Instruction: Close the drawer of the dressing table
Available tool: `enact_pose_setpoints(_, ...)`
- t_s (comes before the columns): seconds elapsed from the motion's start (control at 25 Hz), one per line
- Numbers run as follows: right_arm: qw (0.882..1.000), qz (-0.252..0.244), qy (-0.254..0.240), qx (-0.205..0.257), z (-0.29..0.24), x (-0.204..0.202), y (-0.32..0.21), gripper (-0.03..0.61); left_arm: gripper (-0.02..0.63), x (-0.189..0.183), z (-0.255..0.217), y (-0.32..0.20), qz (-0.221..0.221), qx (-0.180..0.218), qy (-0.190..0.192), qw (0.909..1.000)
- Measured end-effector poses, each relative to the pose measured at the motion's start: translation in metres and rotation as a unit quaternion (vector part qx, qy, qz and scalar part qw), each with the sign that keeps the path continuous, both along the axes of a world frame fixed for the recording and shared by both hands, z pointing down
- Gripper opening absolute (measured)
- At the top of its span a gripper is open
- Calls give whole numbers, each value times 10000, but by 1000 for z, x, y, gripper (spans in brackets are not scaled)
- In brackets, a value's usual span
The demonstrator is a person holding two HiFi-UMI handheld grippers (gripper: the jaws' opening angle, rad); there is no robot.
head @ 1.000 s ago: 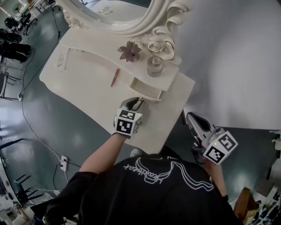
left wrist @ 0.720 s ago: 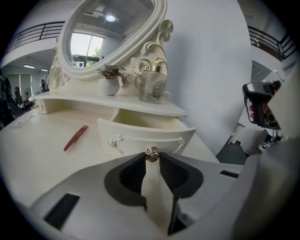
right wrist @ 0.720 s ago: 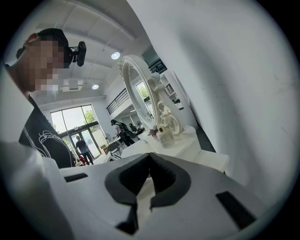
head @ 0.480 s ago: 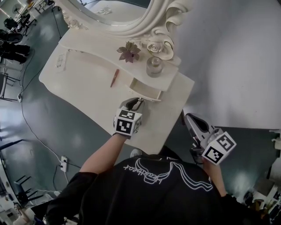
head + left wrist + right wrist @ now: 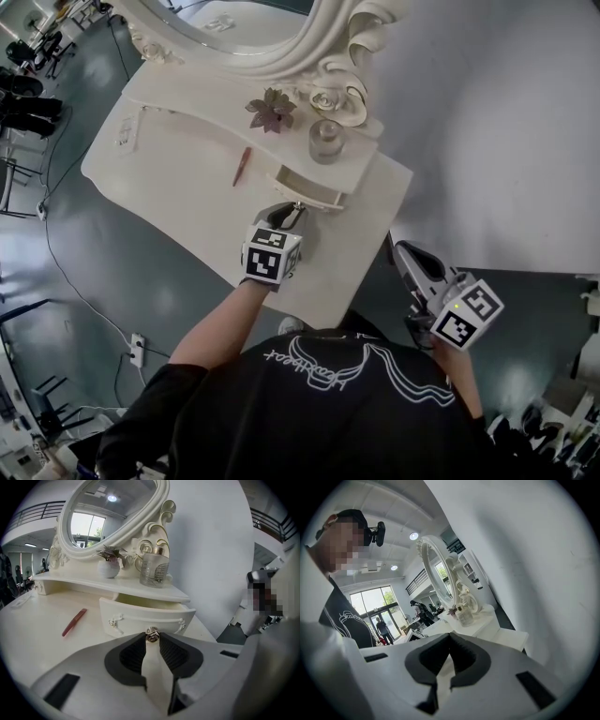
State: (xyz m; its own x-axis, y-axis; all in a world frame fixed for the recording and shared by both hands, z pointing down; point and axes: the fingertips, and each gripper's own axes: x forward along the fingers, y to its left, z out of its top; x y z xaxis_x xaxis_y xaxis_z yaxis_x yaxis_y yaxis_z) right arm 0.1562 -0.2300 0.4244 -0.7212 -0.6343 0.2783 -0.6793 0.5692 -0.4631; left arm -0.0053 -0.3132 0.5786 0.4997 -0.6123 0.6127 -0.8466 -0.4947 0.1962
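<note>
The cream dressing table (image 5: 178, 178) has a small drawer (image 5: 306, 190) under its raised shelf, pulled partly out. In the left gripper view the drawer's curved front (image 5: 140, 613) stands open, with a gap showing behind it. My left gripper (image 5: 292, 215) is shut on the drawer's small metal knob (image 5: 152, 634), which sits pinched between the tips. My right gripper (image 5: 401, 253) hangs off the table's right edge, apart from everything, its jaws shut with nothing between them (image 5: 450, 637).
On the shelf stand a glass jar (image 5: 325, 141) and a small vase with a dark flower (image 5: 269, 109), below the ornate oval mirror (image 5: 110, 515). A red stick-like item (image 5: 242, 166) lies on the tabletop. A white wall (image 5: 487, 122) runs along the table's right.
</note>
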Motion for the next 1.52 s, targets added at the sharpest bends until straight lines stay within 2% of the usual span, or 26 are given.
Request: enact_pose_setpoints(1.52, 9995, 221, 37, -214, 16, 25, -9, 5, 95, 21, 5, -55, -25, 84, 15, 10000)
